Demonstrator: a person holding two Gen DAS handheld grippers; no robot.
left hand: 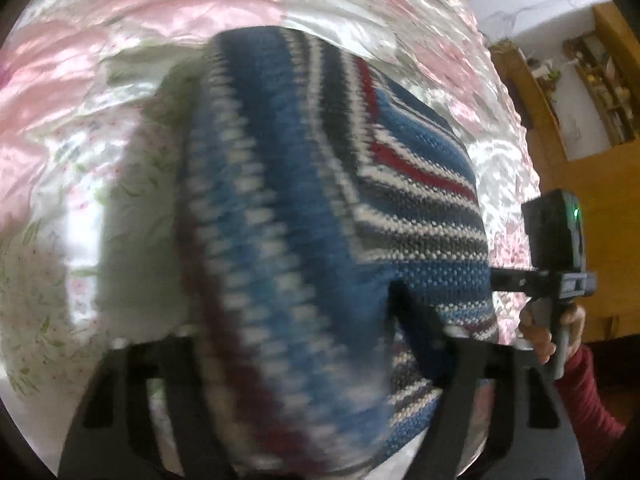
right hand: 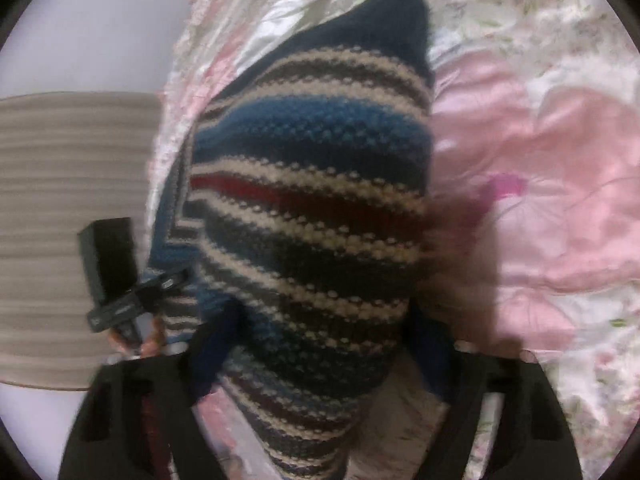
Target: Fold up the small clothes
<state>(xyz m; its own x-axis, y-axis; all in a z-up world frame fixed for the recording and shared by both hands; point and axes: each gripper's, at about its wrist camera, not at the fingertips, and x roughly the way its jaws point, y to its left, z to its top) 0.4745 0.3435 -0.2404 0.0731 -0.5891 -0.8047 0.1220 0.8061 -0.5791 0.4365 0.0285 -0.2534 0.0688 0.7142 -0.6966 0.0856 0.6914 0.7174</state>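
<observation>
Knit sweater mid-fold, up off the bed

Striped sweater (left hand: 304, 216) hangs over the floral quilt (left hand: 100, 92), bunched into both grippers: left gripper (left hand: 304, 392) and right gripper (right hand: 316, 392) each look clamped on the knit. Chunky wool could slip from one and flop the fold open.

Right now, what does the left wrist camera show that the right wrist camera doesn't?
Only the left wrist view shows wooden shelves and a red sleeve. Only the right wrist view shows a beige ribbed surface. Both show the striped knit sweater draped between the fingers over the pink floral bedspread, plus the opposite gripper.
</observation>
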